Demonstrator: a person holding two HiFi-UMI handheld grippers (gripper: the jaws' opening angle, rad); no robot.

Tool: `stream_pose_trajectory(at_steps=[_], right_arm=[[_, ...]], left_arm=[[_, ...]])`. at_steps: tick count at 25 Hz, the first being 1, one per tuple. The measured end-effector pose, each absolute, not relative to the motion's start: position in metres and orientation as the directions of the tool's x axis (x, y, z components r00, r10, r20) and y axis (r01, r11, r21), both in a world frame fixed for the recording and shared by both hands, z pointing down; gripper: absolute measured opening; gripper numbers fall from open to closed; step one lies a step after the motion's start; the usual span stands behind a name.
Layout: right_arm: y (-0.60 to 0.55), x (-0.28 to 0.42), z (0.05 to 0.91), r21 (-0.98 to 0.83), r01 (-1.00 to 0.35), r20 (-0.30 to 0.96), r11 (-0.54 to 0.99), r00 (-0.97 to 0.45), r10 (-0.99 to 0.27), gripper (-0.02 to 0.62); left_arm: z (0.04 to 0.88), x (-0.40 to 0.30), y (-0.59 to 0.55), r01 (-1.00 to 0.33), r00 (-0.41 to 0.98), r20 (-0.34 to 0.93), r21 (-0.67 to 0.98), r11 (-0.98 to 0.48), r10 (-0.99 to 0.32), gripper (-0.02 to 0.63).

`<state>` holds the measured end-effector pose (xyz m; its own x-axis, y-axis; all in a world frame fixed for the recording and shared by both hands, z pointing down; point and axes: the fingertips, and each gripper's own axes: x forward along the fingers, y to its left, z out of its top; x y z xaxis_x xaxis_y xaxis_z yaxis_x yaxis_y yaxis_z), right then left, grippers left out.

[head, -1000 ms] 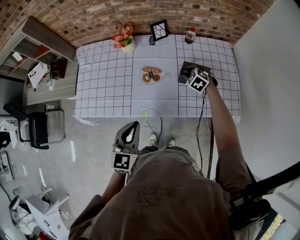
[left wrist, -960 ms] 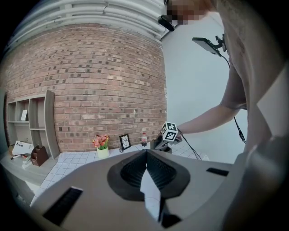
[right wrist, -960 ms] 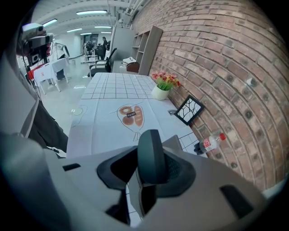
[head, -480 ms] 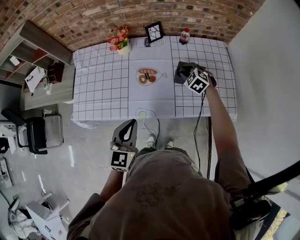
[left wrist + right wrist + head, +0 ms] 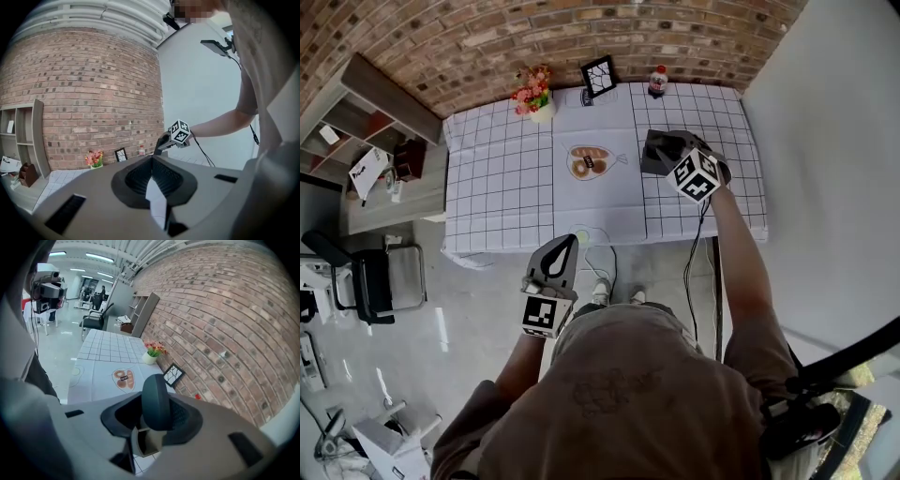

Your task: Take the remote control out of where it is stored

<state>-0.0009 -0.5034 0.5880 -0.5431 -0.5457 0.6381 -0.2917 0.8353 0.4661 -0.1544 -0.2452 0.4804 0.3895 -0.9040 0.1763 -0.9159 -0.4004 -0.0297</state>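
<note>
Reaching arm outstretched over the table's [image 5: 506,187] right edge, right gripper [image 5: 668,156] clamped on the remote control [image 5: 156,401], left gripper [image 5: 566,246] closed and empty.

We hold our grey left gripper [image 5: 566,246] low at our front, its dark ribbed fingers [image 5: 138,177] pressed together on nothing. Our bare right arm [image 5: 739,267] reaches forward (elbow barely bent), and the right gripper [image 5: 673,157], tilted downward, clamps a dark grey rounded remote control [image 5: 155,401].
</note>
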Motion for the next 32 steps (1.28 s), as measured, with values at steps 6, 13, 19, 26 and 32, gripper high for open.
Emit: stream_pose_trajectory(at_steps=[6,13,19,26,32], right_arm=[[-0.495,0.004,0.542,0.539,-0.359,0.525,0.762,-0.565,-0.637,0.124],[-0.474,0.020,0.463,0.626,-0.486,0.285,0.610,-0.585,-0.759,0.124],[-0.438,0.037,0.397,0.640,-0.610,0.033,0.467,-0.585,-0.810,0.124],[-0.378,0.049,0.330,0.637,-0.676,-0.130,0.372,-0.569,-0.812,0.123],[-0.333,0.079,0.295,0.407,-0.845,-0.330,0.347,-0.491,-0.806,0.123]], left_arm=[[0.478,-0.145,-0.257,-0.900,0.417,0.182,-0.056,-0.433,-0.890,0.012],[0.449,-0.125,-0.272,-0.872,0.479,0.088,-0.064,-0.485,-0.873,0.012],[0.437,-0.125,-0.285,-0.883,0.463,0.062,-0.054,-0.466,-0.884,0.012],[0.413,-0.126,-0.299,-0.882,0.466,0.011,-0.081,-0.465,-0.885,0.012],[0.392,-0.134,-0.304,-0.891,0.449,-0.036,-0.094,-0.444,-0.893,0.012]])
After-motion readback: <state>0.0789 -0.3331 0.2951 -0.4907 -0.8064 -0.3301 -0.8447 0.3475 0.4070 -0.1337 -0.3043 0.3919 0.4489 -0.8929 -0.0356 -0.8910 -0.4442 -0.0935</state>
